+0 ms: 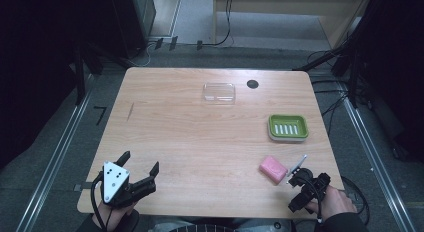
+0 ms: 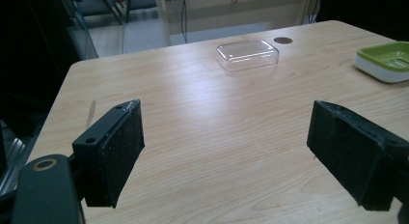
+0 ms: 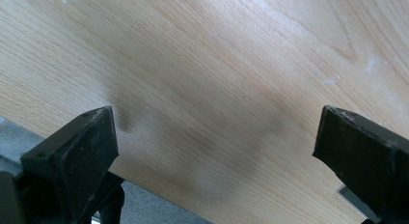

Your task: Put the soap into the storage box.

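A pink soap bar (image 1: 273, 169) lies on the wooden table (image 1: 200, 142) near the front right. Behind it sits a green soap dish (image 1: 288, 127) with a white base, also at the right edge of the left gripper view (image 2: 386, 60). A clear plastic lid (image 1: 219, 92) (image 2: 247, 54) rests at the far middle. My left gripper (image 1: 140, 159) (image 2: 226, 156) stands open over the front left corner, holding nothing. My right gripper (image 1: 310, 184) (image 3: 217, 151) is open just right of the soap, tilted down at bare wood, its jaws wide apart.
A small dark round hole (image 1: 252, 84) (image 2: 282, 40) sits in the tabletop beside the lid. The table's front edge shows at the lower left of the right gripper view. Cables and dark stands surround the table on the floor.
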Motion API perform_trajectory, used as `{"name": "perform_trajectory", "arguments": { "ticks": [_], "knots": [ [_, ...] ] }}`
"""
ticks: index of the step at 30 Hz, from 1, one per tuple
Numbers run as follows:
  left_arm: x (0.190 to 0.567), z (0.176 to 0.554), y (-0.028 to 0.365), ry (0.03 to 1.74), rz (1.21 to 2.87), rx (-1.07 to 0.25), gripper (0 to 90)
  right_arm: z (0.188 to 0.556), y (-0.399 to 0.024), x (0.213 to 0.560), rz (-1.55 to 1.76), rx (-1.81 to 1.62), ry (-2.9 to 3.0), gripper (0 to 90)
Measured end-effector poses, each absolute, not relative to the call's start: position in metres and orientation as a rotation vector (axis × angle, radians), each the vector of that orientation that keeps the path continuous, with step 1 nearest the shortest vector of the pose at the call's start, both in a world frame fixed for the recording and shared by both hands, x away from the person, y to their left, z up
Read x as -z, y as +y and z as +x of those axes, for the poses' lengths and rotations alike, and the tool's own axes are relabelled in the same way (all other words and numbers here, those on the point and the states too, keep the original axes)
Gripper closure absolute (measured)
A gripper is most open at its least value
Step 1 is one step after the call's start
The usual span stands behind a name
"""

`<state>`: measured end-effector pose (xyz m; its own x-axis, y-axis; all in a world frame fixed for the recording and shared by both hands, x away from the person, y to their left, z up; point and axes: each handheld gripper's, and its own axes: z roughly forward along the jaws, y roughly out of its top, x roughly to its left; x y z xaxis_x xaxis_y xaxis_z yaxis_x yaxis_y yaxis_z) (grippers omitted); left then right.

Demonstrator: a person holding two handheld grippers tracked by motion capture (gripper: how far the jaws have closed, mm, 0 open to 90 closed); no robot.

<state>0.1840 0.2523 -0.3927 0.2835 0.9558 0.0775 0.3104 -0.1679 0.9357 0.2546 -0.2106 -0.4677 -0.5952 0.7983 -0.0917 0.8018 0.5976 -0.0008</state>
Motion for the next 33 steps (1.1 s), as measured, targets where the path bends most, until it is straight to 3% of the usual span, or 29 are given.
{"name": "perform_trajectory", "arguments": {
  "ticks": [33],
  "knots": [
    [0.393,0.188,0.247,1.156,1.685,-0.91,13.4,0.273,-0.196,0.457,1.308,-0.024,2.731,0.8]
  ]
}}
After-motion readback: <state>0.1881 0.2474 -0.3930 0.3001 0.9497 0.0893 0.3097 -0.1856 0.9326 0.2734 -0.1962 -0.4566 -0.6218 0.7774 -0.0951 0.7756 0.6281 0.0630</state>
